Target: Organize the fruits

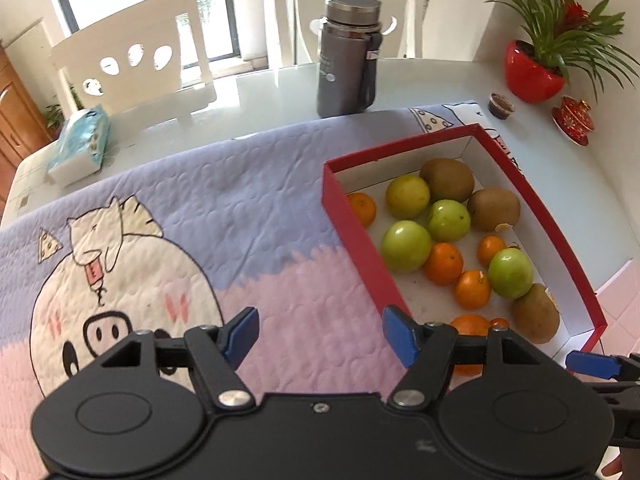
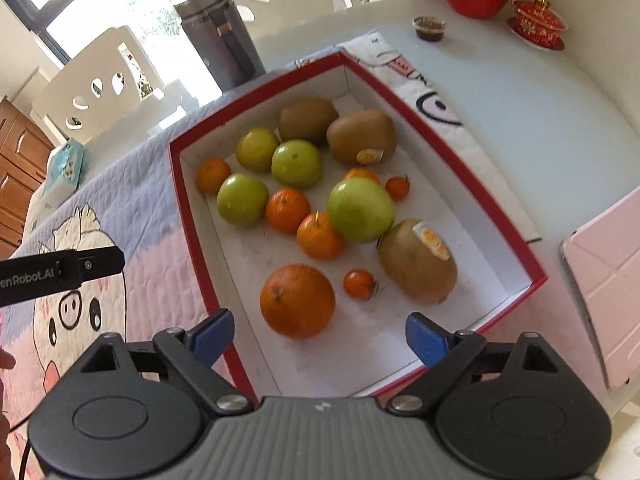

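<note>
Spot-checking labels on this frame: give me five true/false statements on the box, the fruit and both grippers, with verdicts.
1. All the fruit lies inside the red box. True.
2. The right gripper holds the large orange. False: it is open and empty; the orange lies in the box ahead of it.
3. The left gripper is open over the quilted mat. True.
4. The grey flask lies on its side. False: it stands upright beyond the mat.
5. There are five kiwis. False: three show, including the stickered kiwi near the box's front corner.
</note>
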